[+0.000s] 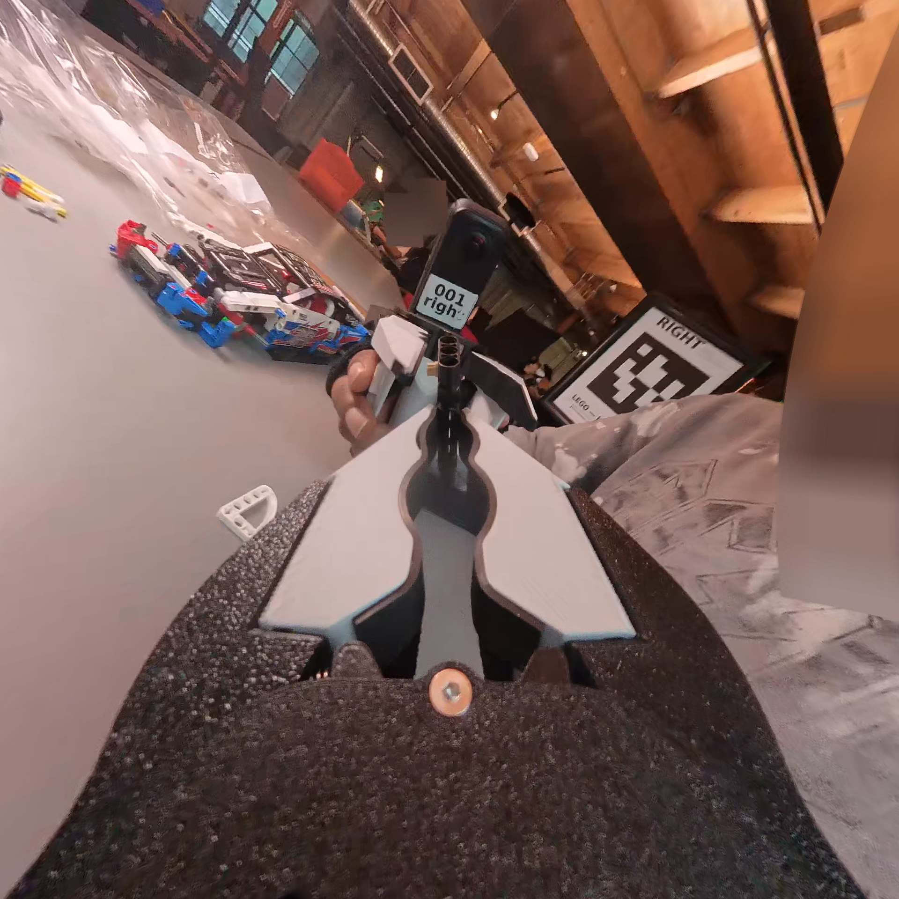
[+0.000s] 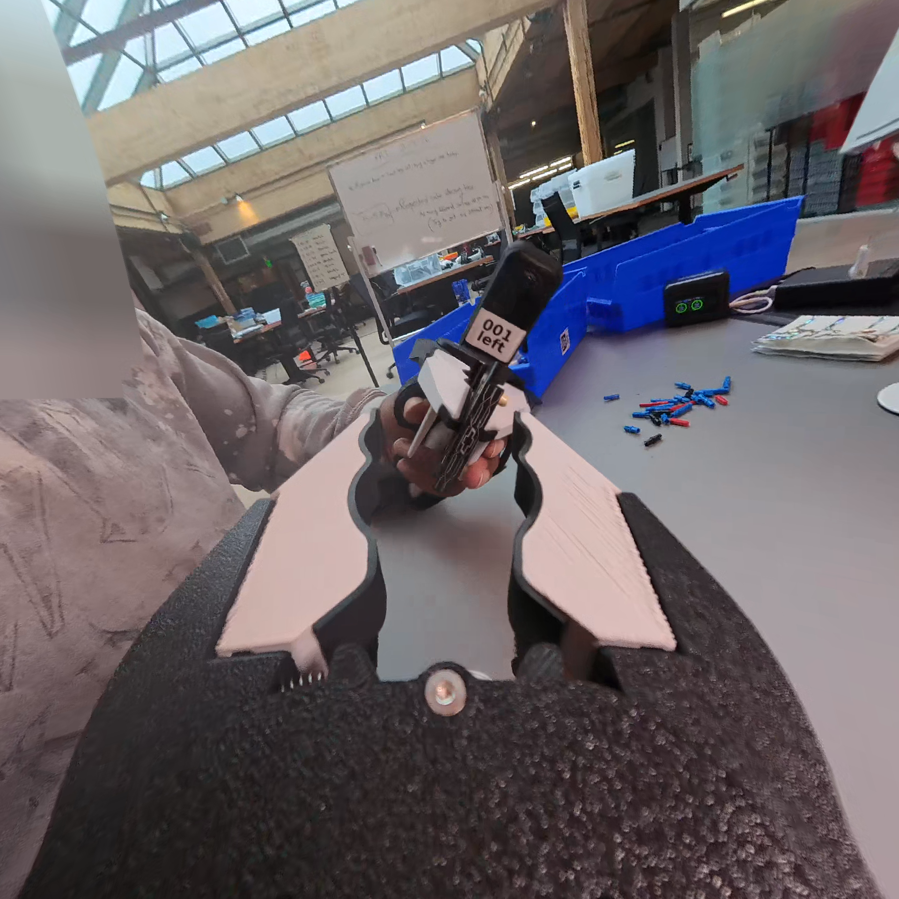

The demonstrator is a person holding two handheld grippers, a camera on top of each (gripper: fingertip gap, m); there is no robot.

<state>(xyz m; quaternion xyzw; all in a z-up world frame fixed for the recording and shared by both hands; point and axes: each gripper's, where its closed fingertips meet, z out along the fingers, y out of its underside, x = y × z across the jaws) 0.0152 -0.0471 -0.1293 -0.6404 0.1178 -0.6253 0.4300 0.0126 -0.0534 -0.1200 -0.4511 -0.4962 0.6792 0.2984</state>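
Your left gripper [image 1: 445, 428] is pinched nearly closed on a slim black beam [image 1: 447, 389] with round holes at its far end, the piece standing out past the fingertips and held above the grey bench [image 1: 121, 438]. Your right gripper [image 2: 445, 467] is spread wide with nothing between its fingers, facing the left one across a short gap; from that side the same black beam [image 2: 469, 433] shows a lattice pattern along its length. Just beside the left gripper, a small white angled piece [image 1: 248, 513] lies on the bench. Further off sits a partly built toy car [image 1: 233, 292] in blue, white and red, with crumpled clear plastic bags [image 1: 146, 131] behind it. On the right gripper's side, a scatter of blue, red and black pins [image 2: 676, 406] lies on the bench (well apart from both grippers), beyond them a blue tray [image 2: 656, 272] and a stack of booklets [image 2: 827, 335].
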